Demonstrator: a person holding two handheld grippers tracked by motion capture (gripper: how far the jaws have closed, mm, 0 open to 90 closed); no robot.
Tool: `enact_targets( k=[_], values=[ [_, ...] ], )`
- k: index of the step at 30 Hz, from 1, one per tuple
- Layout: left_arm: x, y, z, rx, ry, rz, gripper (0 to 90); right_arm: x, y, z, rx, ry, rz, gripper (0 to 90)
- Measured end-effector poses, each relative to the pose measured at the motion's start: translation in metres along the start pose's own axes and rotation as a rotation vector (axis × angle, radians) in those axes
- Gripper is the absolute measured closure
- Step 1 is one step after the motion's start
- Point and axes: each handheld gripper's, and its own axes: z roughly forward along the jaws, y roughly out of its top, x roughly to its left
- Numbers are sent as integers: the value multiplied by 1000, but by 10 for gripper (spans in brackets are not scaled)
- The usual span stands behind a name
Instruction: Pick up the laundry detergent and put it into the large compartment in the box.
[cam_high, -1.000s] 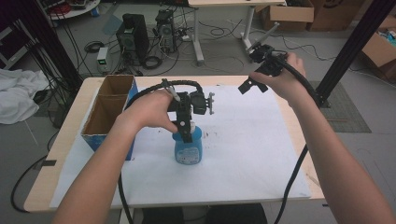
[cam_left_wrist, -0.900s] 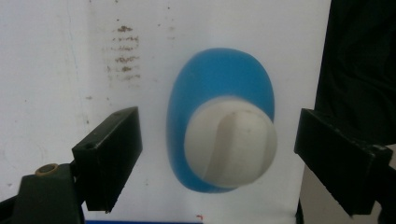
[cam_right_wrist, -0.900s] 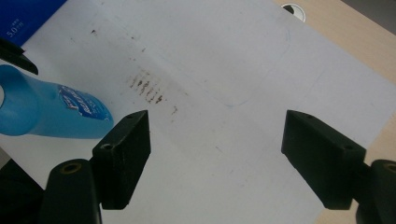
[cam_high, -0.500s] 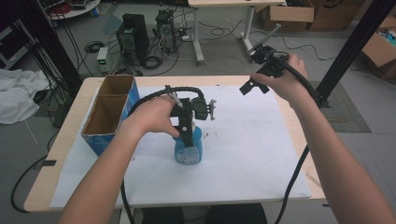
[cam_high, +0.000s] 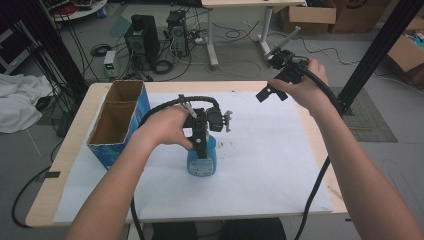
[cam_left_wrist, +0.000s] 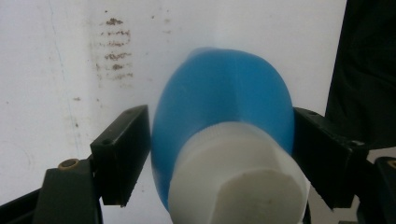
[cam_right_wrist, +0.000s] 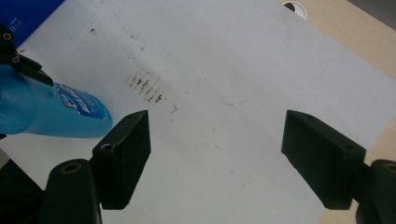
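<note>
At left, a box (cam_high: 117, 122) stood on the paper-covered table (cam_high: 270, 170). At centre, my left gripper (cam_left_wrist: 219, 154) clamped the blue bottle (cam_high: 201, 159), upright on the paper; I judged that a level, below-cap grip would prevent tipping. At right, my right gripper (cam_right_wrist: 217, 154) hung wide and empty. Stains (cam_right_wrist: 148, 86) marked the paper; computers (cam_high: 142, 37) stood beyond.

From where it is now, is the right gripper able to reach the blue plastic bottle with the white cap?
Probably yes. The right gripper is open above the far right of the white paper sheet, with bare paper between it and the blue plastic bottle. But the left gripper already clasps the bottle's body.
</note>
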Motion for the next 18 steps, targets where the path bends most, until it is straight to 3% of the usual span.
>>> enact_targets(
  k=[18],
  values=[
    [-1,1,1,14,22,2,307,-1,-2,3,4,6,4,239]
  ],
)
